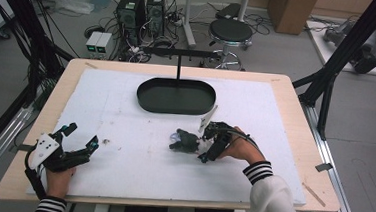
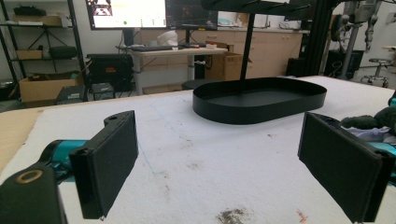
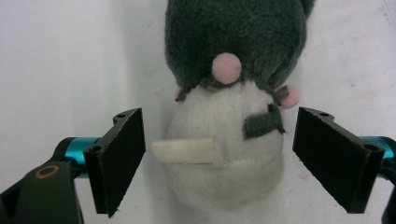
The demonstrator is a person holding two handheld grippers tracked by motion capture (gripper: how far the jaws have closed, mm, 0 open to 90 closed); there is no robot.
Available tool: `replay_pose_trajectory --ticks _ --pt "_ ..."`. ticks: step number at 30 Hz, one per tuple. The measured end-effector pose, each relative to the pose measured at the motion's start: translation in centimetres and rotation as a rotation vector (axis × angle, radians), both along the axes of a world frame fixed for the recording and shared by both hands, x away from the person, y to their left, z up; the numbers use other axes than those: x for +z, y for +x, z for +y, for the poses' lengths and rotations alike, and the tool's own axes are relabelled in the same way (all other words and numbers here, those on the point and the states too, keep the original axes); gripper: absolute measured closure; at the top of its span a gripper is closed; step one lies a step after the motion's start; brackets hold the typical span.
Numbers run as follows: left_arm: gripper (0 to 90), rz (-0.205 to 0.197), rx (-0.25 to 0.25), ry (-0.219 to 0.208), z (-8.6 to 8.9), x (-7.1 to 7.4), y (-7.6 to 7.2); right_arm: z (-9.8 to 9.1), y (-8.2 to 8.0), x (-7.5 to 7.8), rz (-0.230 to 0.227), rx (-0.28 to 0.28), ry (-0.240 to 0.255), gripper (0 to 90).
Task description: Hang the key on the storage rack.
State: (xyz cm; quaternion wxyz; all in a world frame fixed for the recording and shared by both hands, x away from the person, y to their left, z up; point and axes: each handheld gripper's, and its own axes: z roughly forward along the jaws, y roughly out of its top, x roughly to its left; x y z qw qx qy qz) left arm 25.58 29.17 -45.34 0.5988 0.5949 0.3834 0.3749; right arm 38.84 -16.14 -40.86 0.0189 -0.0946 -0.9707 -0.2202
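Your right gripper (image 3: 219,163) hides much of the plush toy (image 3: 229,93) from above; grey-and-white with pink nubs, it lies on the counter (image 1: 124,131) between parted jaws, untouched; left gripper (image 2: 224,163) gapes

Even, soft indoor light, faint shadows, slight softness throughout, mild glare on the white sheet (image 1: 125,111)
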Motion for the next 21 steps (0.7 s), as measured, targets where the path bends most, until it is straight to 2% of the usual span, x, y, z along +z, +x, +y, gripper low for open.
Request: replay_pose_trajectory --ticks 3,5,8,15,21 --pt "12.6 0.0 0.0 -0.001 0.0 0.0 0.0 0.04 0.02 -0.09 0.007 0.015 -0.009 27.2" --pt "12.6 0.0 0.0 -0.001 0.0 0.0 0.0 0.08 0.04 -0.16 0.011 0.033 -0.026 42.1" --pt "12.6 0.001 0.0 -0.001 0.0 0.0 0.0 0.22 -0.21 -0.03 -0.008 0.047 -0.037 50.5" --pt "12.6 0.0 0.0 -0.001 0.0 0.0 0.0 0.15 -0.24 0.12 -0.021 0.058 -0.033 52.9" --pt "12.6 0.0 0.0 -0.001 0.0 0.0 0.0 -0.07 -0.15 0.39 -0.007 0.052 0.004 53.1"
